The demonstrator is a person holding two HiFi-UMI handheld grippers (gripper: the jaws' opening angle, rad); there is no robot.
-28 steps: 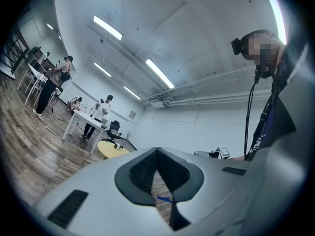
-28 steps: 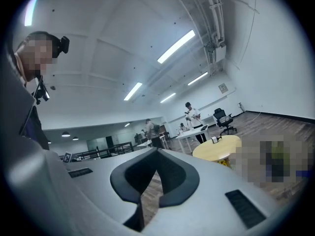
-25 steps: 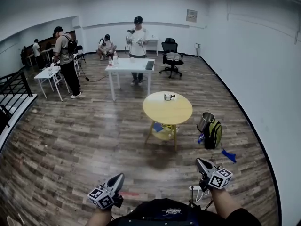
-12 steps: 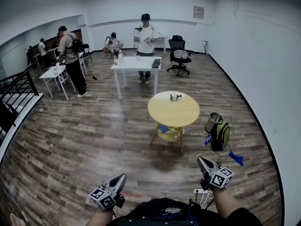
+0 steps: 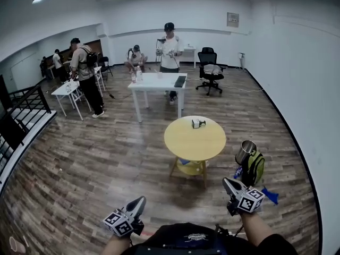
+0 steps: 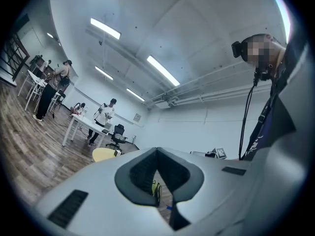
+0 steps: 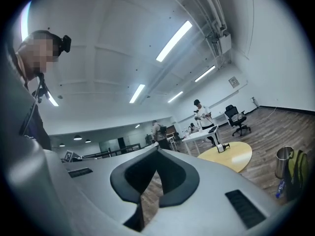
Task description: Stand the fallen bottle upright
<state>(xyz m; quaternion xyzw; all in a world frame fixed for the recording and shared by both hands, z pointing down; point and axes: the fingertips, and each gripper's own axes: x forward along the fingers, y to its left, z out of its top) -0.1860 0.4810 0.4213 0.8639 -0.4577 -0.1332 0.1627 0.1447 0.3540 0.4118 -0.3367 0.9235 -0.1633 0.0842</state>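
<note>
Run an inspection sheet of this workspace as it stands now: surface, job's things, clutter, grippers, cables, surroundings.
Surface: round table, top bare but for the bottle.
Job's things: bottle lying on its side near the table's far edge.
Clutter: backpack on the floor right of the table, metal cup by it.
Grippers: left gripper and right gripper, jaws together, empty, short of the table.
Cables: one cable hanging, seen in the left gripper view.
Surroundings: white table, office chair, people at the far end.
</note>
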